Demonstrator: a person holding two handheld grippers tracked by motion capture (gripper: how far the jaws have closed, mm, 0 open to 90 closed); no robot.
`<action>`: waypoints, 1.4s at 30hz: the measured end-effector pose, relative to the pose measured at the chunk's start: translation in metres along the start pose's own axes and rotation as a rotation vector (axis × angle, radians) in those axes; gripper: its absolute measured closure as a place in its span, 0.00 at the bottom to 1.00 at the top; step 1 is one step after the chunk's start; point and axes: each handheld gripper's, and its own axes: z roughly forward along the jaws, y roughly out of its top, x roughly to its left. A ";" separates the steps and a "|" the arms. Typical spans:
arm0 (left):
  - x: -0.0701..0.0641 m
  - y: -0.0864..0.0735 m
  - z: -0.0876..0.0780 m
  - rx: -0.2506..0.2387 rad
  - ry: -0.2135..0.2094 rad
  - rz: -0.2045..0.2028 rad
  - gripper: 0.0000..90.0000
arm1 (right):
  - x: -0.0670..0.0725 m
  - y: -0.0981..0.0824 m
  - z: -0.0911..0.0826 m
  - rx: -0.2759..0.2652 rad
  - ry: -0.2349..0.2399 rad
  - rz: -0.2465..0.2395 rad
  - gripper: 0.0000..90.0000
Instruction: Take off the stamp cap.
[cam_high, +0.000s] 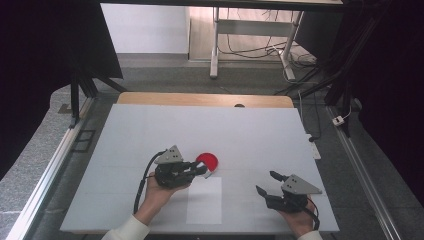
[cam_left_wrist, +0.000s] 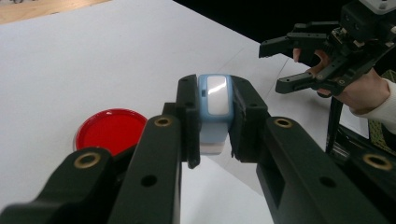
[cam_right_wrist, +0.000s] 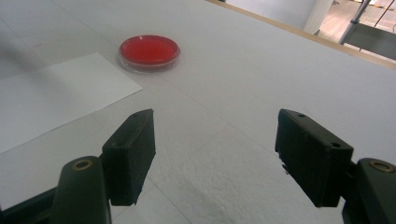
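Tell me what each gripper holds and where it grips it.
The left gripper clamps a small light-blue block with a white top by its two opposite sides. The right gripper is open and holds nothing.

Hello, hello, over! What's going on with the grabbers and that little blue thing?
Left gripper shut on small blue block, held above table. Right gripper open, empty. Red dish beside white sheet. Nothing in the way.

Even, soft light falls from above on the white table (cam_high: 150, 130), with dark curtains all around it. Shadows are faint: a grey smudge lies on the table between the right gripper (cam_right_wrist: 215, 154) jaws. The red dish (cam_left_wrist: 111, 130) carries a pale sheen (mild glare). The blue-white block (cam_left_wrist: 213, 107) gleams on top. Near jaws look soft; all views are slightly grainy.
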 end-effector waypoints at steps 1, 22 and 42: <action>0.000 0.000 0.000 -0.001 0.002 0.001 0.84 | 0.001 0.001 0.000 0.000 0.002 -0.004 0.31; 0.000 0.000 0.000 -0.012 -0.009 -0.009 0.84 | 0.027 0.021 0.017 0.003 0.033 -0.020 0.31; 0.000 -0.001 0.003 -0.004 -0.015 -0.013 0.84 | 0.050 0.029 0.037 0.005 0.072 -0.046 0.31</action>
